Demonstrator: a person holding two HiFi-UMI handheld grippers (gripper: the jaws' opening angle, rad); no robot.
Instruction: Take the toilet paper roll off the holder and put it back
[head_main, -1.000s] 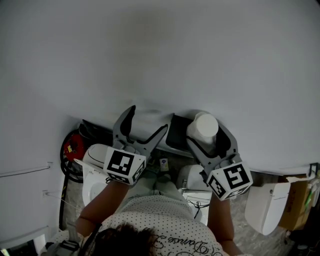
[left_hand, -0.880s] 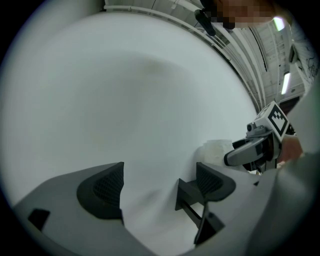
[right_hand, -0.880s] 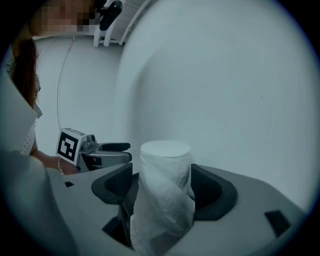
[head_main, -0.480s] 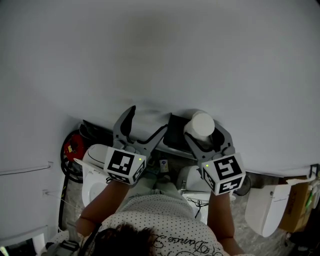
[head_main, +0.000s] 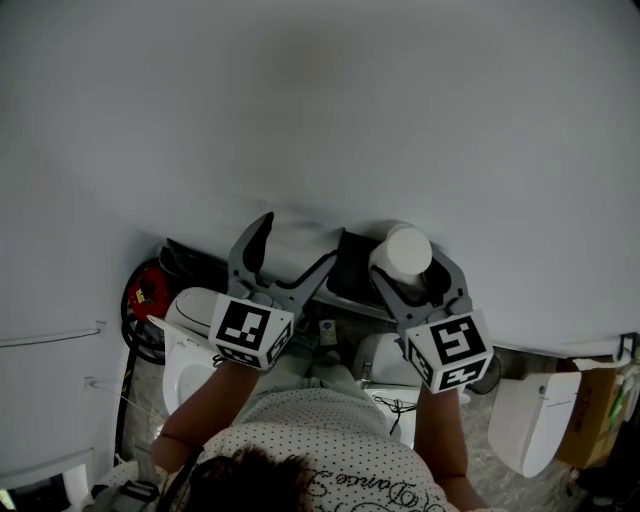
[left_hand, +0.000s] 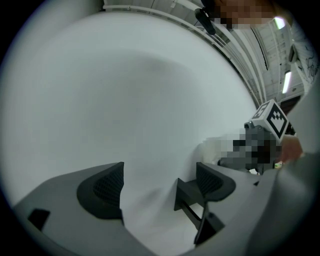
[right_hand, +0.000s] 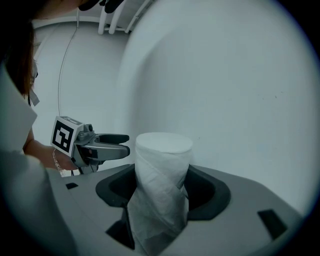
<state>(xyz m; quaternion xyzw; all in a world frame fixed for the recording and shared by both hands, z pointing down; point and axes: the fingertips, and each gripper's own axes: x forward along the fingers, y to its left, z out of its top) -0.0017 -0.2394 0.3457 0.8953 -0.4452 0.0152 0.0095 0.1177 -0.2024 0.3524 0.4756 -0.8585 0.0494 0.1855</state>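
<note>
My right gripper (head_main: 415, 272) has just been closing and now pinches the toilet paper roll (right_hand: 162, 167), centre frame beside the black holder (head_main: 352, 262). My left gripper (left_hand: 155, 185) hangs spread and empty. Grasp step, I judge; next, ease the roll clear without crushing it

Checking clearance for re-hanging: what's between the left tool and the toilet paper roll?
The black holder on the wall, seen in the head view, lies between the left tool and the toilet paper roll.

Passage ahead is barred by the white wall (head_main: 300, 100). The gap of the left tool (head_main: 296, 238) is left clear. The jaws of the right tool (head_main: 412, 264), just closing, are filled by the toilet paper roll (head_main: 408, 248). Between the tools the black holder (head_main: 352, 268) is mounted.
</note>
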